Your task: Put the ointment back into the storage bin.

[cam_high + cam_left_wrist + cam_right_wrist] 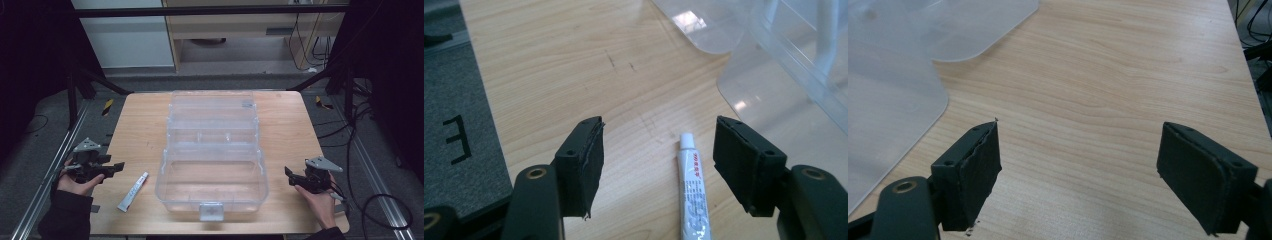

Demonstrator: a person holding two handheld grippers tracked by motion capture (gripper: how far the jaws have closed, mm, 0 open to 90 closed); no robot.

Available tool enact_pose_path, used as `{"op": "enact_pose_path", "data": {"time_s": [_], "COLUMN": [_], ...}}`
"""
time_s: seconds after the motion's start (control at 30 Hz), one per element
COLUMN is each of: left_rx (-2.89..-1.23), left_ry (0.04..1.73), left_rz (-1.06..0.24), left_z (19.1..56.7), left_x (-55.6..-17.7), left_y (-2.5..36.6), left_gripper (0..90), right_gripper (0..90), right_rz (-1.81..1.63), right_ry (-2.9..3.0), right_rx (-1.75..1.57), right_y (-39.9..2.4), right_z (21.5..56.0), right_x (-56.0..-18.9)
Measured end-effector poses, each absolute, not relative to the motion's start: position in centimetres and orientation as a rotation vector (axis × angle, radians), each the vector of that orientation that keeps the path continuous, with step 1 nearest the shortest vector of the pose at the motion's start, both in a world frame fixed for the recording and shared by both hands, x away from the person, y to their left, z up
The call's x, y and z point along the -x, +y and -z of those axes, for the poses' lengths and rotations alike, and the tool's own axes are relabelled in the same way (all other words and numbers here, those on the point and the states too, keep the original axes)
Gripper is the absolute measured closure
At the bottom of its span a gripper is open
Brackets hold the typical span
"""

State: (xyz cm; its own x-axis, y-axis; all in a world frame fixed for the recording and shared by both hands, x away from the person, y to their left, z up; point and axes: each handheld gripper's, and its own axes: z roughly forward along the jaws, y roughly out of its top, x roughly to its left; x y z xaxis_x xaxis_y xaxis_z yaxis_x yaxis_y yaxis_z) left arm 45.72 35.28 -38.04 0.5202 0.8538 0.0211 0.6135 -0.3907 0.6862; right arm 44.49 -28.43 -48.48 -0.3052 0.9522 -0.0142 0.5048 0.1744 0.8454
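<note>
One wooden table (140,120) carries everything. At its middle stands one clear plastic box (212,150), lid thrown open and tiers stepped back, with a grey latch (210,211) on its near wall; the high view takes in the whole of it, while each gripper view catches just a clear corner.

Two grippers rest at the table's near edges, one per hand. The left gripper (111,169) sits at the left edge, its jaws spread wide with nothing between them. The right gripper (291,176) sits at the right edge, jaws equally wide over bare wood.

One small white tube (133,191) lies flat between the left gripper and the box, apart from both. The left gripper view shows its cap and printed text, just inside the right-hand jaw, untouched.
</note>
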Motion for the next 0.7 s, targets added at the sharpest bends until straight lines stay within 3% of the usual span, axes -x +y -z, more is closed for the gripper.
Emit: {"op": "enact_pose_path", "data": {"time_s": [0.7], "left_rx": [-2.375], "left_ry": [1.173], "left_rz": [-0.366], "left_z": [39.0], "left_x": [-46.1], "left_y": [32.5], "left_gripper": [38.3], "right_gripper": [18.3], "right_rz": [-1.01], "right_ry": [1.953], "right_rx": [-1.353], "right_y": [-27.9], "right_z": [48.9], "right_x": [-44.3]}}
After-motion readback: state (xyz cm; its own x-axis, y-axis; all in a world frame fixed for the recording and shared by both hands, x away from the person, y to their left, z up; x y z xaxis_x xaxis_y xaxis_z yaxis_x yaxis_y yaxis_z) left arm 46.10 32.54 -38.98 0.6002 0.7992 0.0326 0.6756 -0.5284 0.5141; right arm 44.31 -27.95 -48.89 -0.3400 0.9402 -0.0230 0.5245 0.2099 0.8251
